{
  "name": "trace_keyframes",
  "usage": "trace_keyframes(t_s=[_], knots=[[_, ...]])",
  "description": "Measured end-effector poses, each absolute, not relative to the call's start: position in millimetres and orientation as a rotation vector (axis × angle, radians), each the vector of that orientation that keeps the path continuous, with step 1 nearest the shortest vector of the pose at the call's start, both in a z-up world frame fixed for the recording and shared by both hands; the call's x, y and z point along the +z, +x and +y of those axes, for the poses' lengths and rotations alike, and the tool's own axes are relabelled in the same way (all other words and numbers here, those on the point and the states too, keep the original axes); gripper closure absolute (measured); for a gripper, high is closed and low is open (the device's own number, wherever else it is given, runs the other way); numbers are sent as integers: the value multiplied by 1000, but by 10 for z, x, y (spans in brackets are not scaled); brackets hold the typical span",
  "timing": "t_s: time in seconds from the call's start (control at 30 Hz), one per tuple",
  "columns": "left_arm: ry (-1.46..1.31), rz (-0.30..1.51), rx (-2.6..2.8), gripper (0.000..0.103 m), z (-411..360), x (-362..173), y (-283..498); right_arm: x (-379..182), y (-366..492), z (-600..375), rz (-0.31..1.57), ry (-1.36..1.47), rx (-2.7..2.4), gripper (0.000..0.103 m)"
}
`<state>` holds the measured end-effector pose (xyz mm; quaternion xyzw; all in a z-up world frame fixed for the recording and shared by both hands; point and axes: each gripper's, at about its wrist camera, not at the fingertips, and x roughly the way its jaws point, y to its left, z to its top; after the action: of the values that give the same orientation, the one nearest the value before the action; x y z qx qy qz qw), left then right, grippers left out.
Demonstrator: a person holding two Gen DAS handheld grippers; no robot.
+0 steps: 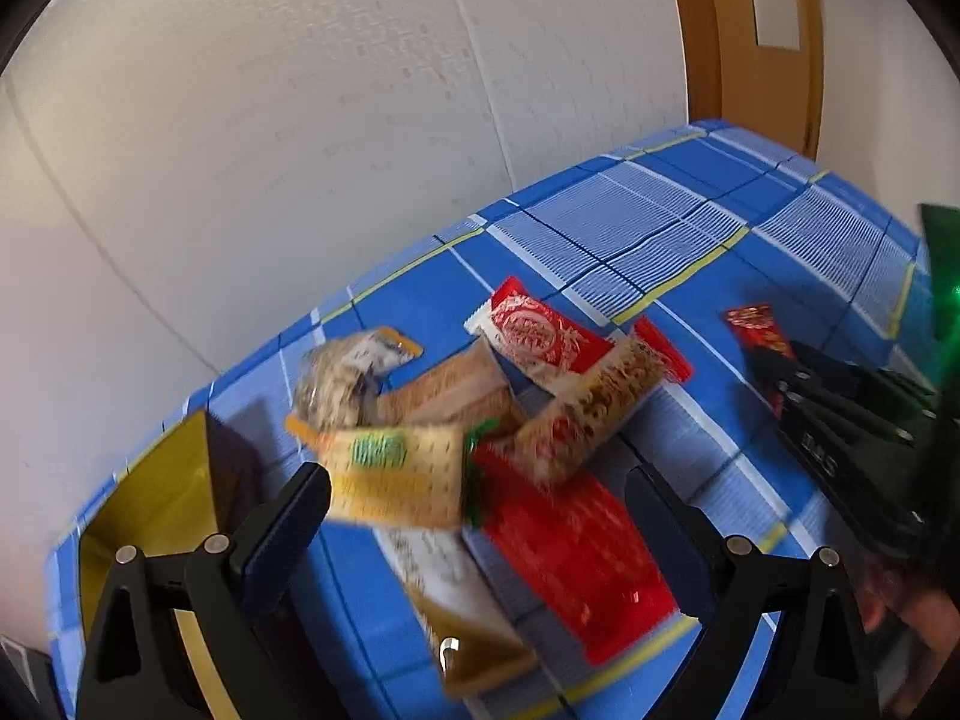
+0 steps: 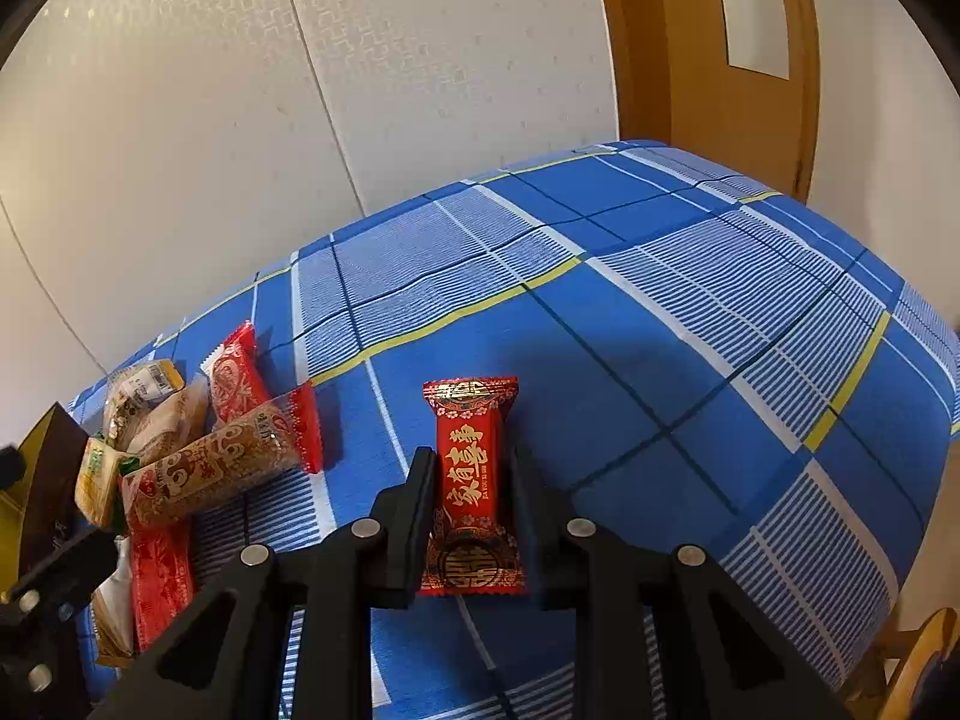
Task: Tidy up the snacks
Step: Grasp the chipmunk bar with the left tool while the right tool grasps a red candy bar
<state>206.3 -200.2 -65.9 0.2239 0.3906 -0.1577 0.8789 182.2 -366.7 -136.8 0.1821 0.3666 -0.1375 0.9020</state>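
A heap of snack packets [image 1: 480, 420] lies on the blue checked tablecloth [image 1: 690, 228]: a yellow cracker pack [image 1: 396, 480], a flat red pack [image 1: 576, 546], a brown bar with red ends [image 1: 594, 414], a red-and-white pack [image 1: 540, 330]. My left gripper [image 1: 480, 516] is open, its fingers either side of the heap's near end. My right gripper [image 2: 471, 480] is shut on a red candy packet with gold characters [image 2: 471, 480], low over the cloth. The heap also shows in the right wrist view [image 2: 198, 456], to the left.
A gold and dark box [image 1: 168, 492] stands at the table's left edge, next to the heap. A white wall runs behind the table and a wooden door [image 2: 720, 60] stands at the far right. A wooden chair back [image 2: 918, 654] shows at the lower right.
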Motion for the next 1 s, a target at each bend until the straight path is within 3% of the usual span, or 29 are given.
trace_keyframes(t_s=[0.17,0.27,0.33,0.47,0.53,0.6,0.77,0.83,0.87,1.0], knots=[[490,793,-353,6,-2162,-750,2186,-1362,1827,-3674,757,366,-300,78],[501,802,-374,18,-2237,-826,2242,-1364,1827,-3679,755,369,-299,78],[506,819,-395,32,-2265,-891,2266,-1363,1825,-3680,755,371,-298,78],[506,825,-425,44,-2280,-942,2259,-1364,1821,-3680,753,375,-296,78],[526,824,-444,61,-2293,-942,2214,-1364,1821,-3681,754,374,-297,78],[516,842,-474,68,-2288,-936,2175,-1365,1818,-3677,753,375,-297,78],[441,885,-465,67,-2264,-906,2194,-1366,1821,-3678,752,378,-296,78],[441,891,-456,48,-2286,-922,2220,-1367,1821,-3678,752,378,-295,78],[445,892,-449,45,-2306,-935,2240,-1368,1821,-3676,752,378,-295,78],[474,906,-439,46,-2395,-1016,2329,-1371,1820,-3676,751,380,-294,78]])
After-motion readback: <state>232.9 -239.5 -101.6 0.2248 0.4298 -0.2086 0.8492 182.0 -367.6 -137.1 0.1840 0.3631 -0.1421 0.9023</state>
